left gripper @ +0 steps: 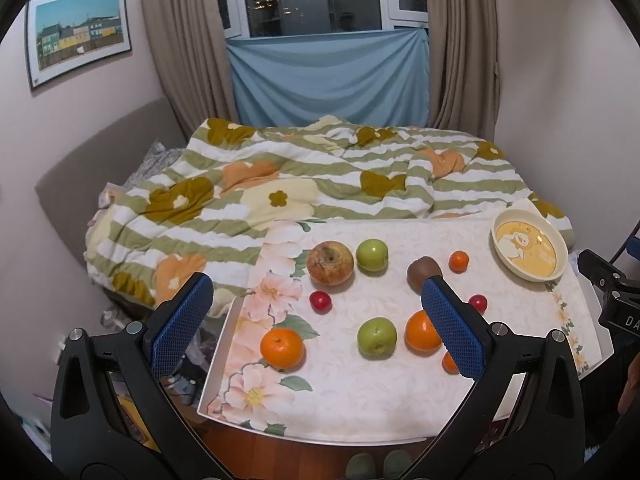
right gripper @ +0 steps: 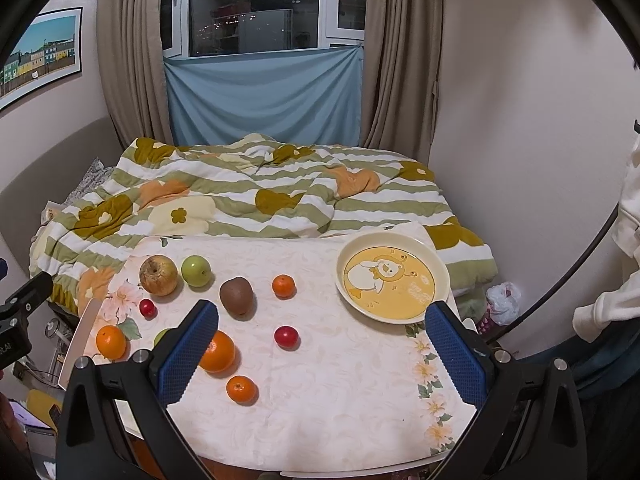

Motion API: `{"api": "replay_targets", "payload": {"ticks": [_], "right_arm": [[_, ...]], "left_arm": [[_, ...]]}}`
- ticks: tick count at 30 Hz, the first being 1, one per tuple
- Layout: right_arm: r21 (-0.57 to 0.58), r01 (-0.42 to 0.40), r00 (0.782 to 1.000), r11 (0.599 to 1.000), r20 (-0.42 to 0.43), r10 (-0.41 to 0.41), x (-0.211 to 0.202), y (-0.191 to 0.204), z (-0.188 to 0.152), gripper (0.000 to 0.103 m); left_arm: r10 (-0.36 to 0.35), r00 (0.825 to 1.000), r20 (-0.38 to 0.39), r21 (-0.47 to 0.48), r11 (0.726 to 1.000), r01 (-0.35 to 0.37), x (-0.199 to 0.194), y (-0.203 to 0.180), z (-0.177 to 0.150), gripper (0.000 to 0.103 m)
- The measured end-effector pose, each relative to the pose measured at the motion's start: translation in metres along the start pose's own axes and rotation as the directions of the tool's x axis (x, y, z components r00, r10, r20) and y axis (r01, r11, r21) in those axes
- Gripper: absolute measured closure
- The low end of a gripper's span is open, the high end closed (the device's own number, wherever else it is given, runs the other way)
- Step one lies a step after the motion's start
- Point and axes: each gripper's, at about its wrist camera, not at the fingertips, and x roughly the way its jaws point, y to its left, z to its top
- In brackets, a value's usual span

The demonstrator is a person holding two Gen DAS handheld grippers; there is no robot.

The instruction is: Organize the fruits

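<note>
Fruits lie loose on a table with a floral cloth (left gripper: 340, 392) (right gripper: 340, 392). There is a russet apple (left gripper: 330, 262) (right gripper: 158, 275), two green apples (left gripper: 372, 255) (left gripper: 377, 336) (right gripper: 196, 271), a brown kiwi (left gripper: 422, 270) (right gripper: 236, 295), several oranges (left gripper: 281, 348) (left gripper: 422, 331) (right gripper: 217, 351) (right gripper: 241, 389) (right gripper: 284, 285), and two small red fruits (left gripper: 320, 301) (right gripper: 286, 336). A cream and yellow plate (left gripper: 529, 249) (right gripper: 393, 277) stands empty at the far right. My left gripper (left gripper: 316, 308) and right gripper (right gripper: 322, 332) are both open and empty above the table.
A bed with a striped flowered quilt (left gripper: 304, 184) (right gripper: 260, 196) lies just behind the table. Curtains and a window are on the far wall. Clutter sits on the floor left of the table (left gripper: 184, 380).
</note>
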Motion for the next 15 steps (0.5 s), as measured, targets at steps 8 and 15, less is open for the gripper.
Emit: {"api": "replay_targets", "payload": {"ticks": [8, 15], "right_arm": [[-0.001, 0.003, 1.000, 1.000, 0.002, -0.003, -0.0008, -0.0004, -0.0019, 0.000], [0.001, 0.002, 1.000, 1.000, 0.001, -0.002, -0.0015, -0.0008, -0.0029, 0.000]], "left_arm": [[-0.002, 1.000, -0.001, -0.001, 1.000, 0.002, -0.0002, 0.0010, -0.0001, 0.000], [0.000, 1.000, 0.000, 0.000, 1.000, 0.000, -0.0001, 0.0012, 0.0004, 0.000]]}}
